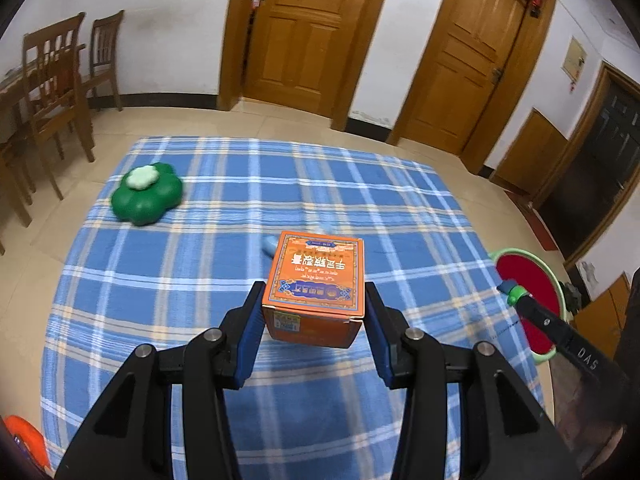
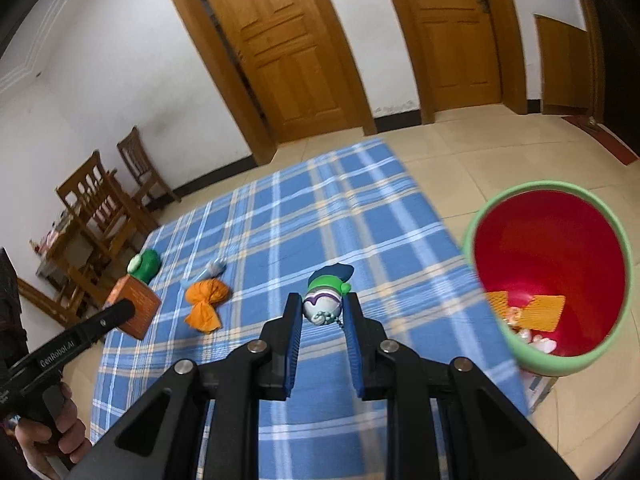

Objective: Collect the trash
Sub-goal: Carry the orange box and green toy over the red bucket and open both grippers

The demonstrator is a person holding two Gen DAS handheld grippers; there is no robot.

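Observation:
My left gripper (image 1: 314,286) is shut on an orange cardboard box (image 1: 316,272), held just above the blue plaid cloth (image 1: 200,264). The right wrist view shows that box (image 2: 134,308) at the cloth's left edge, with the left gripper (image 2: 126,310) on it. My right gripper (image 2: 323,300) is shut on a small green, white and purple toy figure (image 2: 322,304). A red bin with a green rim (image 2: 476,224) stands just right of it, off the cloth, with orange scraps inside. An orange crumpled wrapper (image 2: 206,304) lies on the cloth.
A green flower-shaped container (image 1: 146,194) sits at the cloth's far left. A small blue-grey item (image 2: 215,268) lies near the wrapper. Wooden chairs (image 1: 52,92) and a table stand at the left wall, two wooden doors (image 1: 308,32) behind. A hand (image 2: 40,440) holds the left gripper's handle.

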